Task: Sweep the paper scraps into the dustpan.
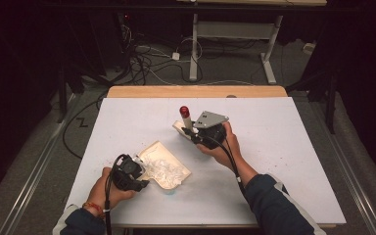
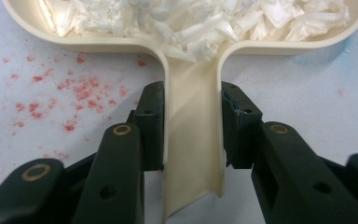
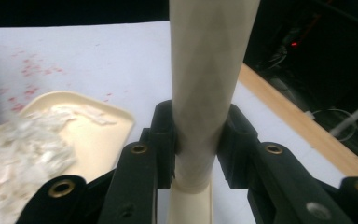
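Dustpan [image 2: 193, 140]: left tongs [image 2: 193, 128] are squeezing its handle.
Brush [image 3: 208, 93]: right tongs [image 3: 198, 144] are squeezing it.
Danger: tipping is spilling the white scraps [image 2: 200, 21].

My left gripper [image 2: 192, 126] has the dustpan [image 1: 169, 159] handle between its fingers [image 2: 151, 121], shreds [image 2: 200, 21] in the pan just ahead. Right gripper [image 3: 198, 140] fingers [image 3: 165, 135] flank the brush handle [image 3: 205, 79]; the dustpan lies left of them.
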